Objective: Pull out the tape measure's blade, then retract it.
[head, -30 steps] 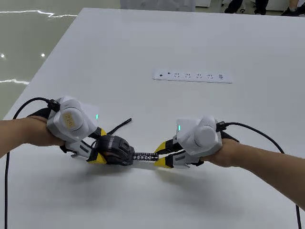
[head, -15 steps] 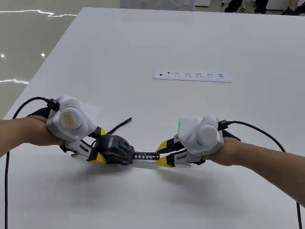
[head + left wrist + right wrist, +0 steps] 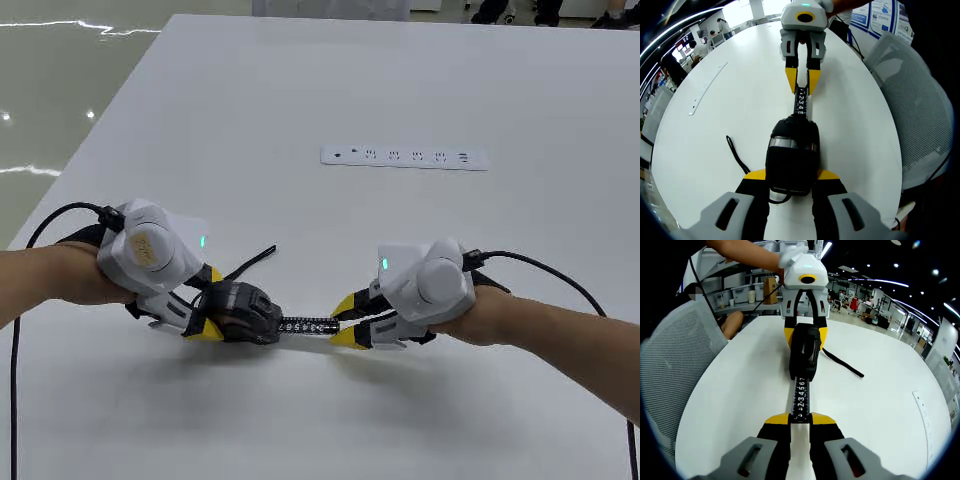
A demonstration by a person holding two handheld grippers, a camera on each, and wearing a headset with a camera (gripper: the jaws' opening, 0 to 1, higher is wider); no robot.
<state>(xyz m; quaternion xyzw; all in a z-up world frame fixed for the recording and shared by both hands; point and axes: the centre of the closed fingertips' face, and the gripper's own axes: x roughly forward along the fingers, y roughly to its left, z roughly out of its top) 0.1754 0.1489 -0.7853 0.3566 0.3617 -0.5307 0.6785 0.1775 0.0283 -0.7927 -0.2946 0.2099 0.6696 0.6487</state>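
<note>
This was early in the pull-out step, with only a short bit of blade [image 3: 305,326] showing. My left fingers [image 3: 756,174] were clamped around the tape measure [image 3: 240,313] case, down by the desk [image 3: 400,80] close to its near edge, toward the left side. My right fingers [image 3: 777,419] were pinched shut on the blade's free end. Next move, I figured, was to hold the case steady and draw the right hand straight away along that near edge without twisting, and only then feed it back in.
</note>
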